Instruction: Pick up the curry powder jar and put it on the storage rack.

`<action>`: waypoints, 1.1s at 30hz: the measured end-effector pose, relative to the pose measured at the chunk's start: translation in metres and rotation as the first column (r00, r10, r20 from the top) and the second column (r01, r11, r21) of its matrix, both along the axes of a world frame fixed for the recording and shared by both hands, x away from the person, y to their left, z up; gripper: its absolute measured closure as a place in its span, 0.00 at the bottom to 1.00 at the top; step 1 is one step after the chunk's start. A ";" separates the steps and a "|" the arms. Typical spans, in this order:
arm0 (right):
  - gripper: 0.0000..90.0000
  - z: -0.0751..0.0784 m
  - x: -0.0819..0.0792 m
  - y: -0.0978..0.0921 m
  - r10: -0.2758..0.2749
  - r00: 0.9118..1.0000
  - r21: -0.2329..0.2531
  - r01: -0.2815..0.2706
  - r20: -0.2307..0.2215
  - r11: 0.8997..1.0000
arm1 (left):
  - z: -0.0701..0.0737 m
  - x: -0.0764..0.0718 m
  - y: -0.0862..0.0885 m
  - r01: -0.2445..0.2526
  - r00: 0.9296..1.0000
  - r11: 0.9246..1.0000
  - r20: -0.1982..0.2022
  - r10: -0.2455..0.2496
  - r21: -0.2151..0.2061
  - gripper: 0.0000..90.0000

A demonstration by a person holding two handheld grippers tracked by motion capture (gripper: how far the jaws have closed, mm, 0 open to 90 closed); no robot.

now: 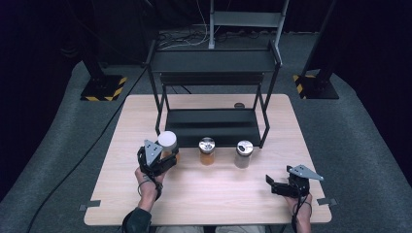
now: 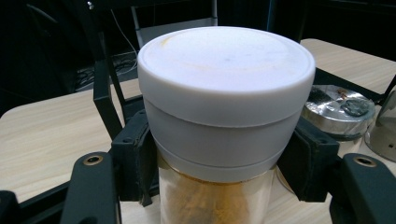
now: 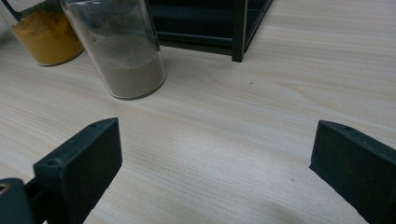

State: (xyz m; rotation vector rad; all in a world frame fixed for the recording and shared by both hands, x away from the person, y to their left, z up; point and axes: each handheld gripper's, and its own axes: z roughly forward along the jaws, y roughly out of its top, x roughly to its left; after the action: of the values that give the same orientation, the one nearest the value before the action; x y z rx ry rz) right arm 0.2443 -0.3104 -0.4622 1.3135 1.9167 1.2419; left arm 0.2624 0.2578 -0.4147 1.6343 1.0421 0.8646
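White-lidded jar (image 2: 224, 116) between left claw (image 2: 224, 163) jaws

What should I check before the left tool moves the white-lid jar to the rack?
1. Left tool shut on the white-lid jar, pads on both sides just under the lid: ok.
2. Jar upright: ok.
3. Lid fully tight: cannot tell.
4. Lower shelf of the rack free of things: ok.
5. Orange jar close beside the held jar, may be bumped: not ok.
6. Right tool open and away from the grey jar: ok.
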 end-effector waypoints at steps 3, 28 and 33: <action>0.01 0.000 0.000 0.000 0.000 1.000 0.001 0.000 0.000 1.000 | 0.001 0.001 -0.001 0.005 1.000 1.000 0.002 -0.005 0.000 0.39; 0.01 0.000 0.000 0.000 0.000 1.000 0.001 0.000 0.001 1.000 | 0.012 0.013 -0.008 0.023 1.000 1.000 0.012 -0.023 0.018 0.39; 0.01 0.000 0.000 0.000 0.001 1.000 0.001 -0.001 0.001 1.000 | 0.013 0.015 -0.009 0.024 1.000 0.999 0.011 -0.024 0.022 0.39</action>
State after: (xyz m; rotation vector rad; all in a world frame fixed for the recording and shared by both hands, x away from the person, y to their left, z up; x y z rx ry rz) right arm 0.2442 -0.3107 -0.4624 1.3117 1.9166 1.2445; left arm 0.2776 0.2484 -0.4018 1.6547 1.0066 0.8714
